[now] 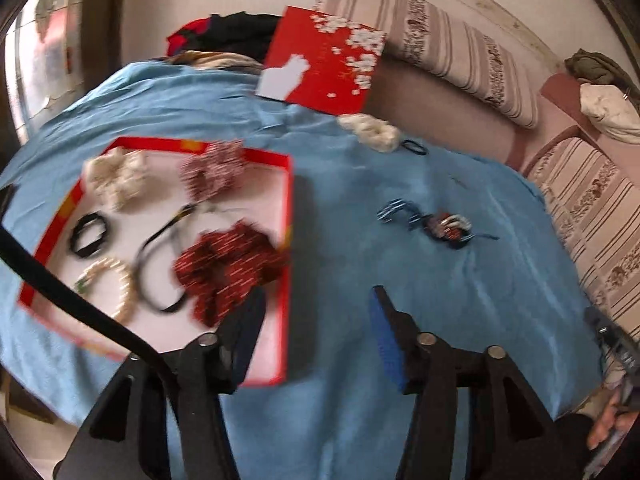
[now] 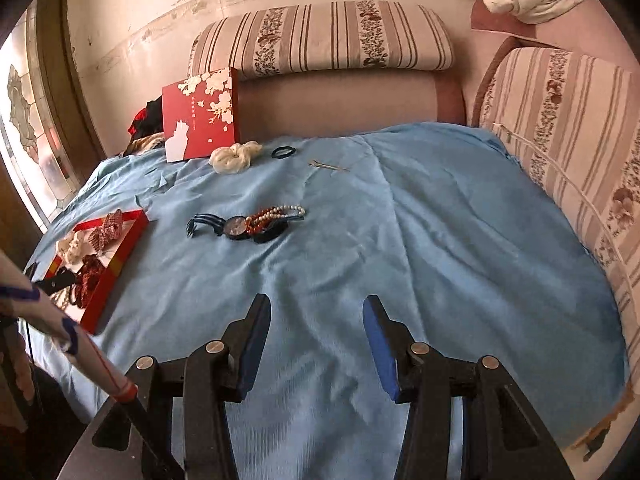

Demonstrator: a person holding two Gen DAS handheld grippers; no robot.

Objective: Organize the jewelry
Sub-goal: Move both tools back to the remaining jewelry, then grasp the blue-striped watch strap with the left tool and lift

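A: What lies furthest left?
B: The red tray [image 1: 289, 216] on the blue cloth [image 2: 360, 280], holding a cream scrunchie [image 1: 114, 178], a black hair tie [image 1: 89, 235], a bead bracelet [image 1: 116, 288], a dark headband [image 1: 160, 256] and two red patterned scrunchies [image 1: 228, 268]

A: And the left hand-held gripper [image 1: 316, 332]?
B: It hangs over the tray's right edge, jaws apart, nothing between them

A: Moving right?
B: Mid-cloth sits a small heap: a blue claw clip [image 2: 204, 224] touching a bead strand [image 2: 276, 216]. Behind it the red lid [image 2: 200, 114] stands upright, with another cream scrunchie [image 2: 234, 156], a black tie [image 2: 283, 152] and a hairpin [image 2: 328, 166] in a row beside it

A: The right hand-held gripper [image 2: 316, 344]?
B: Over bare cloth, well short of the heap, jaws apart and empty
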